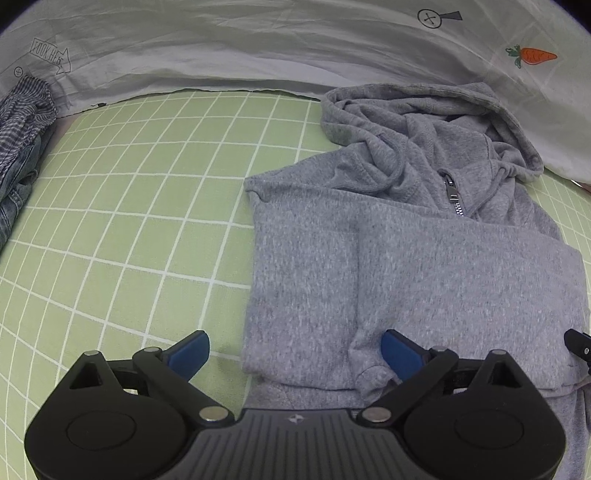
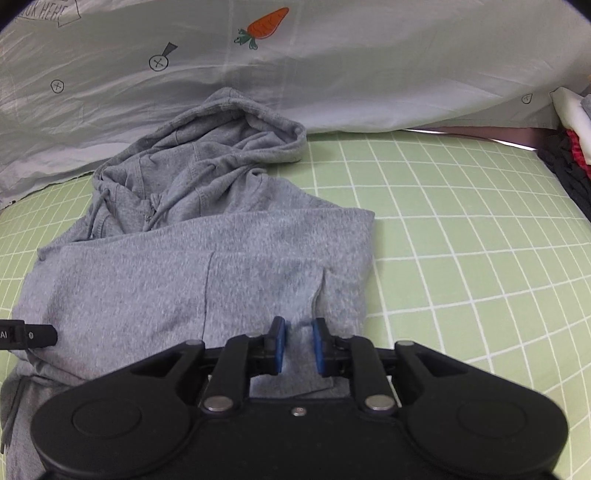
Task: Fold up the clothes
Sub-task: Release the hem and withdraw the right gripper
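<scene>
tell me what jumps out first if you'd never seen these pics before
A grey zip hoodie lies partly folded on a green grid-patterned sheet, its hood bunched against a white duvet printed with an orange carrot. The left claw gapes wide over the hoodie's near edge, while the right claw is nearly closed around a fold of grey fabric. Denim clothing is heaped at the far left.

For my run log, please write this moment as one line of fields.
task: fold clothes | item: grey hoodie, sleeves folded in, on green grid sheet | left gripper: open at hem | right gripper: narrow gap, fabric between
</scene>
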A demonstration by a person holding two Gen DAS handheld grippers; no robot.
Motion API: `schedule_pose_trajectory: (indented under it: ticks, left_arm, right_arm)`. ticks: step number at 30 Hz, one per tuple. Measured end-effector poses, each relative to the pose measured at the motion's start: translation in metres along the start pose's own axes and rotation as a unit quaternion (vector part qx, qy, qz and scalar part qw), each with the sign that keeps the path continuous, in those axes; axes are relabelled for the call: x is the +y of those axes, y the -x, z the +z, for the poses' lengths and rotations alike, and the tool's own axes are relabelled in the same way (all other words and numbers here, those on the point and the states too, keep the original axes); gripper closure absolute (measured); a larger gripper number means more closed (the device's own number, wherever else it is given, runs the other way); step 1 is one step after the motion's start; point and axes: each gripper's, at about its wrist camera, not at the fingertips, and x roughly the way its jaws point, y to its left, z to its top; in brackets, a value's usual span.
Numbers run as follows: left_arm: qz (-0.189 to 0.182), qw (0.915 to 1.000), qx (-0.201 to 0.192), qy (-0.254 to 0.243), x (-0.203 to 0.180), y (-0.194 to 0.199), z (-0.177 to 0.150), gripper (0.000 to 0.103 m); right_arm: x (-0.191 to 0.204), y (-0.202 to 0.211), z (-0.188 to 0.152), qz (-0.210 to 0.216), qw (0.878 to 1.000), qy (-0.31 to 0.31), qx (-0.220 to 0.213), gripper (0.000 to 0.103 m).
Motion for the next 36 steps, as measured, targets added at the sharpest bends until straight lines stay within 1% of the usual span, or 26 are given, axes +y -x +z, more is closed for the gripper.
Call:
schedule_pose_trajectory:
  ticks: [3, 5, 6, 7, 9, 11, 12, 13, 15, 17, 21, 25, 29, 32, 35, 36]
  left_arm:
    - [-0.005, 1.0000, 0.003, -0.001, 0.000, 0.001, 0.003, 0.004]
    - [-0.007, 0.9999, 0.001, -0.015, -0.001, 0.005, 0.008, 0.004]
    - [-0.005, 0.9997, -0.004, -0.023, -0.001, 0.008, 0.011, 0.004]
    - [-0.003, 0.9995, -0.010, -0.029, -0.001, 0.012, 0.015, 0.004]
    - [-0.007, 0.9993, -0.025, -0.025, 0.003, 0.020, 0.025, 0.004]
    - [-0.016, 0.9987, -0.046, -0.018, 0.009, 0.026, 0.039, 0.004]
    - [-0.018, 0.9980, -0.057, -0.020, 0.011, 0.028, 0.046, 0.003]
    - [-0.019, 0.9972, -0.068, -0.021, 0.014, 0.029, 0.053, 0.003]
    - [-0.011, 0.9965, -0.080, -0.019, 0.017, 0.025, 0.067, 0.002]
    - [-0.004, 0.9962, -0.087, -0.010, 0.022, 0.019, 0.082, 0.002]
    - [-0.018, 0.9951, -0.092, 0.029, 0.035, -0.003, 0.112, 0.000]
    - [-0.036, 0.9946, -0.089, 0.040, 0.037, -0.033, 0.145, 0.000]
    - [-0.038, 0.9952, -0.087, 0.024, 0.027, -0.066, 0.173, 0.000]
    - [-0.044, 0.9956, -0.082, 0.008, 0.016, -0.086, 0.187, 0.000]
    - [-0.025, 0.9979, -0.060, 0.003, 0.008, -0.102, 0.194, 0.000]
    - [-0.011, 0.9981, -0.060, -0.008, 0.004, -0.105, 0.195, 0.000]
  right_arm:
    - [0.001, -0.006, 0.000, -0.006, 1.000, 0.008, 0.010, 0.081]
    - [0.002, -0.010, 0.000, -0.010, 1.000, 0.013, 0.017, 0.071]
    - [0.003, -0.012, 0.000, -0.012, 1.000, 0.015, 0.020, 0.057]
    - [0.002, -0.012, 0.002, -0.015, 1.000, 0.015, 0.014, 0.035]
    - [0.001, -0.007, 0.011, -0.021, 1.000, 0.013, -0.009, 0.014]
    - [-0.001, -0.003, 0.020, -0.026, 0.999, 0.010, -0.029, 0.008]
    - [-0.002, -0.003, 0.025, -0.026, 0.999, 0.009, -0.037, 0.002]
    - [-0.003, -0.004, 0.030, -0.027, 0.999, 0.008, -0.047, 0.000]
    - [-0.004, -0.008, 0.042, -0.029, 0.998, 0.006, -0.061, 0.000]
    - [-0.005, -0.014, 0.052, -0.031, 0.997, 0.002, -0.064, 0.000]
    - [-0.009, -0.031, 0.071, -0.035, 0.997, -0.007, -0.071, 0.000]
    - [-0.013, -0.057, 0.089, -0.038, 0.997, -0.007, -0.071, 0.000]
    - [-0.016, -0.088, 0.108, -0.043, 0.997, -0.010, -0.070, 0.000]
    - [-0.018, -0.108, 0.120, -0.043, 0.997, -0.014, -0.070, 0.000]
    - [-0.019, -0.127, 0.130, -0.045, 0.996, -0.017, -0.070, 0.000]
    - [-0.019, -0.133, 0.131, -0.049, 0.996, -0.015, -0.069, 0.000]
